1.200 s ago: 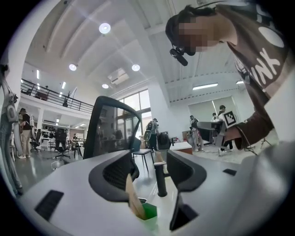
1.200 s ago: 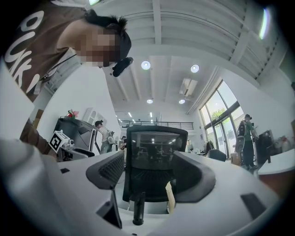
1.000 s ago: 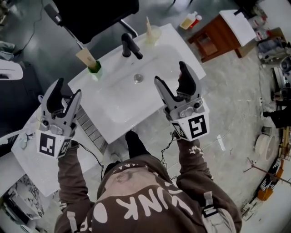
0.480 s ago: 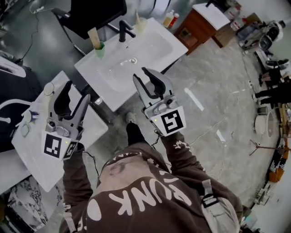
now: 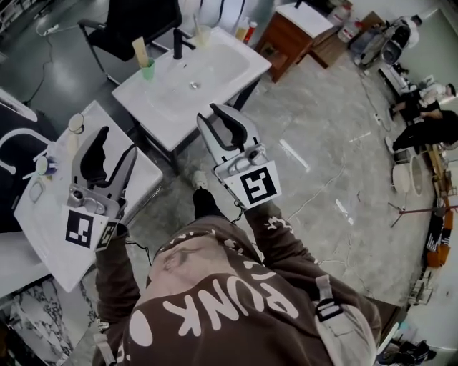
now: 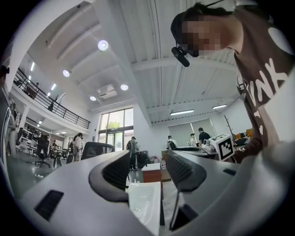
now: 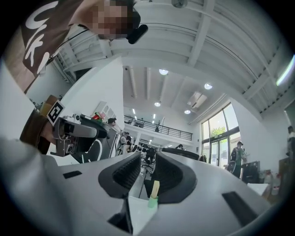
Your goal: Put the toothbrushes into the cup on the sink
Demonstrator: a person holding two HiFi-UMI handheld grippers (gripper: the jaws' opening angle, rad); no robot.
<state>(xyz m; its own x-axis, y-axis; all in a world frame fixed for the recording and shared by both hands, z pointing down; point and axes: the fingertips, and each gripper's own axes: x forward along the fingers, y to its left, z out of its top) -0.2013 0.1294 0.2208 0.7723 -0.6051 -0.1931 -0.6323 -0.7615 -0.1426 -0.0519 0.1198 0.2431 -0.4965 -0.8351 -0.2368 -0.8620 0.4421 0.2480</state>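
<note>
The white sink [image 5: 215, 75] stands far ahead at the top of the head view, with a black faucet [image 5: 179, 43]. A green cup [image 5: 147, 70] holding a beige stick sits on its left rim. A pale cup [image 5: 202, 33] with a thin stick stands at the back. My left gripper [image 5: 114, 146] hangs open and empty over the white side table [image 5: 50, 221]. My right gripper [image 5: 212, 114] is in front of the sink; its jaws are closing to a narrow gap with nothing between them. Through that gap the green cup [image 7: 152, 199] shows far off.
Several small items, too small to identify, lie on the side table's far end [image 5: 43, 168]. A black chair [image 5: 139, 21] stands behind the sink and a wooden cabinet [image 5: 293, 32] to its right. People stand far off in the hall.
The sink has slid away toward the top of the head view as both grippers drew back from it. The right jaws have narrowed from wide open to a slim gap.
</note>
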